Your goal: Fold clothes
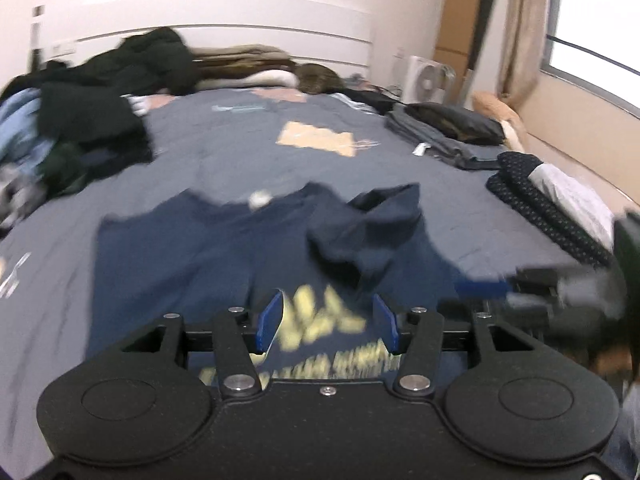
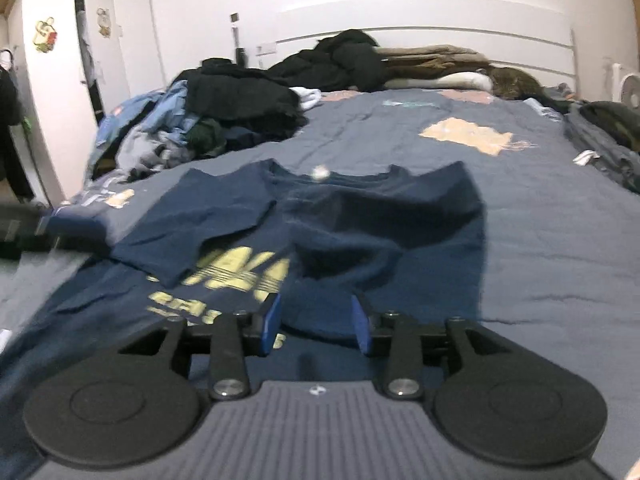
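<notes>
Right wrist view: shirt [image 2: 328, 216] mid-frame on bed [image 2: 540, 220], sleeves folded inward. Your right gripper [image 2: 316, 322] and left gripper [image 1: 326, 322] spread, empty. Risk: careless pinch drags loose sleeves, undoing folds.

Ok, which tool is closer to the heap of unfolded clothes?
Left. The left tool sits over the side of the navy T-shirt nearest the heap; the right tool is over the shirt's far side.

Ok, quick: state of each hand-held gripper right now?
Left hand-held gripper: open, holding nothing, above the navy T-shirt.
Right hand-held gripper: open, holding nothing, above the same shirt.
</notes>
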Action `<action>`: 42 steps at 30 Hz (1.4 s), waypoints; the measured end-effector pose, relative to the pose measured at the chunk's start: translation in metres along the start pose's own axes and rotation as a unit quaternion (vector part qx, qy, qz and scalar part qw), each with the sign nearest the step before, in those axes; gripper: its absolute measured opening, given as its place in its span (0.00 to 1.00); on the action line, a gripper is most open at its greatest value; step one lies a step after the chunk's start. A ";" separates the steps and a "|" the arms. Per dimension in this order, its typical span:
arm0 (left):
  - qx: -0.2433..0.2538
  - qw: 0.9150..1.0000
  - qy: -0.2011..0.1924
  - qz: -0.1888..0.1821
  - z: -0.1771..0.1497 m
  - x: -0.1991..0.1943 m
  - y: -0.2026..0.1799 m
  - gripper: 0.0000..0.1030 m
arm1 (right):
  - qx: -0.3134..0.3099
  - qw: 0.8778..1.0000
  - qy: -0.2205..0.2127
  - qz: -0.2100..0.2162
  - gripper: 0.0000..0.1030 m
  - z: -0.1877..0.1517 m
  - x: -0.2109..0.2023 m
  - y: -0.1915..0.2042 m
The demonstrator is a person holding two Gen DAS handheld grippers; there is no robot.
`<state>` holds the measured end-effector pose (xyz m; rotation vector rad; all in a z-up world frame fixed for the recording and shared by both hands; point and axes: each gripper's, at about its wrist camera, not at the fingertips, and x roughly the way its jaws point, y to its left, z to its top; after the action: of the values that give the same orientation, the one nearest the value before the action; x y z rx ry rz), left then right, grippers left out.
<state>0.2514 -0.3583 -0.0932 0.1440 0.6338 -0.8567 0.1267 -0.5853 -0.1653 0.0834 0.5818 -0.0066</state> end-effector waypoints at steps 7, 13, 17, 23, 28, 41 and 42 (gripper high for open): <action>0.022 0.998 0.048 -0.028 0.037 0.102 0.008 0.49 | -0.033 0.999 -0.017 -0.014 0.37 -0.011 0.002 -0.014; 0.044 0.995 0.083 -0.041 0.036 0.160 0.012 0.52 | -0.093 0.996 0.000 -0.017 0.38 -0.024 0.021 -0.001; 0.046 0.992 0.108 -0.044 0.038 0.189 0.017 0.12 | -0.110 0.994 0.010 -0.022 0.36 -0.032 0.029 0.003; -0.013 0.997 0.070 0.002 0.070 0.192 0.037 0.19 | -0.121 0.992 0.009 -0.025 0.14 -0.037 0.030 0.007; 0.018 0.992 0.120 -0.033 0.087 0.176 0.035 0.46 | -0.130 0.991 0.008 -0.027 0.14 -0.041 0.031 0.011; 0.098 0.982 0.140 -0.080 0.128 0.237 -0.073 0.49 | -0.079 0.996 0.022 -0.030 0.18 -0.033 0.026 -0.006; 0.098 0.982 0.143 -0.072 0.123 0.249 -0.078 0.49 | -0.063 0.997 0.026 -0.031 0.18 -0.031 0.025 -0.011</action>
<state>0.3711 -0.6183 -0.1270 0.4096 0.8344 -1.0483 0.1304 -0.5938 -0.2062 -0.0563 0.6345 -0.0279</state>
